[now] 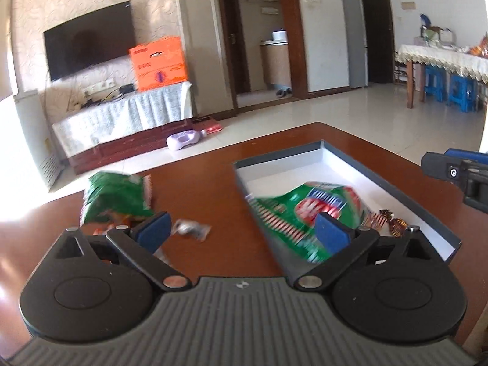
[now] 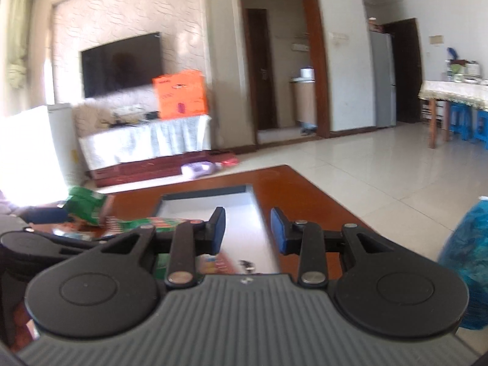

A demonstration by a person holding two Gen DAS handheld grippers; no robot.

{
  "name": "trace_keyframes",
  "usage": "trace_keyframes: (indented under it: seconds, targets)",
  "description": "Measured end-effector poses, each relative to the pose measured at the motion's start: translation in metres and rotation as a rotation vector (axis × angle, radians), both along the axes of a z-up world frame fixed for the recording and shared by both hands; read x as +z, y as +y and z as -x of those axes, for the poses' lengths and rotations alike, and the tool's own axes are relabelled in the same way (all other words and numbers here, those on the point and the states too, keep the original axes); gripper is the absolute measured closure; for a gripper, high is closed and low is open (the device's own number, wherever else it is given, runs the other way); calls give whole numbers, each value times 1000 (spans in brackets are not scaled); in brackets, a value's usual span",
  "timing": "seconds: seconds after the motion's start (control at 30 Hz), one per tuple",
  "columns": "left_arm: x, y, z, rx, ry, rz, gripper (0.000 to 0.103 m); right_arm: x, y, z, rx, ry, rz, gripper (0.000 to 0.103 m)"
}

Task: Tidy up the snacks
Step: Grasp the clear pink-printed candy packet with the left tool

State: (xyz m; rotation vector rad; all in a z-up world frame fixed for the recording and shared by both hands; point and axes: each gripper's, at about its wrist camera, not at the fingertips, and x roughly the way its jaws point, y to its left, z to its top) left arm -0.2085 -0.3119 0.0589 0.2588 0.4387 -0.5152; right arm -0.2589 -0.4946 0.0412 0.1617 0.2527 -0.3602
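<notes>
A shallow grey box with a white inside [image 1: 350,164] lies on the brown table. A green snack bag [image 1: 305,210] lies in it, hanging over its left wall, with brown wrapped candies [image 1: 387,221] beside it. A second green bag [image 1: 116,195] and a small silver wrapped snack [image 1: 190,228] lie on the table to the left. My left gripper [image 1: 241,231] is open and empty above the table, between the silver snack and the box. My right gripper [image 2: 247,231] is open and empty above the box [image 2: 170,196]; it also shows in the left wrist view [image 1: 457,177].
The brown table [image 1: 198,189] ends at a far edge with tiled floor beyond. A blue bag [image 2: 466,262] sits at the right. A TV stand with an orange carton [image 1: 158,64] stands across the room, and a dining table with blue stools [image 1: 442,88] at the far right.
</notes>
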Motion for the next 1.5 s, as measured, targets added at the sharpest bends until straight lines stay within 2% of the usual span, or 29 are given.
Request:
trace_keyframes:
  seconds: [0.13, 0.3, 0.4, 0.5, 0.6, 0.67, 0.77, 0.93, 1.13, 1.2, 1.27, 1.4, 1.5]
  targets:
    - [6, 61, 9, 75, 3, 19, 1, 3, 21, 7, 124, -17, -2, 67]
    - [0, 127, 28, 171, 15, -2, 2, 6, 55, 16, 319, -21, -7, 68]
    - [-10, 144, 41, 179, 45, -16, 2, 5, 75, 19, 403, 1, 8, 68]
    - [-21, 142, 54, 132, 46, -55, 3, 2, 86, 22, 437, 20, -4, 68]
    - [-33, 134, 57, 78, 61, -96, 14, 0, 93, 21, 463, 43, -8, 68]
    - [-43, 127, 52, 57, 100, -112, 30, -4, 98, 22, 492, 63, -3, 68]
    - [-52, 123, 48, 33, 137, -114, 37, -11, 108, 19, 529, 107, 23, 68]
    - [-53, 115, 45, 6, 135, -110, 37, -18, 108, 8, 538, 157, 3, 68]
    - [-50, 107, 49, -49, 136, -94, 37, -24, 116, -5, 501, 204, 39, 68]
    - [-55, 103, 48, -48, 135, -128, 42, -24, 118, -9, 484, 214, 57, 68]
    - [-56, 104, 44, -38, 143, -122, 63, -27, 119, -14, 463, 236, 73, 68]
    - [-56, 118, 36, 20, 157, -108, 69, -33, 119, -24, 448, 276, 81, 68]
    - [-56, 134, 33, 75, 158, -114, 73, -36, 120, -26, 430, 305, 94, 54]
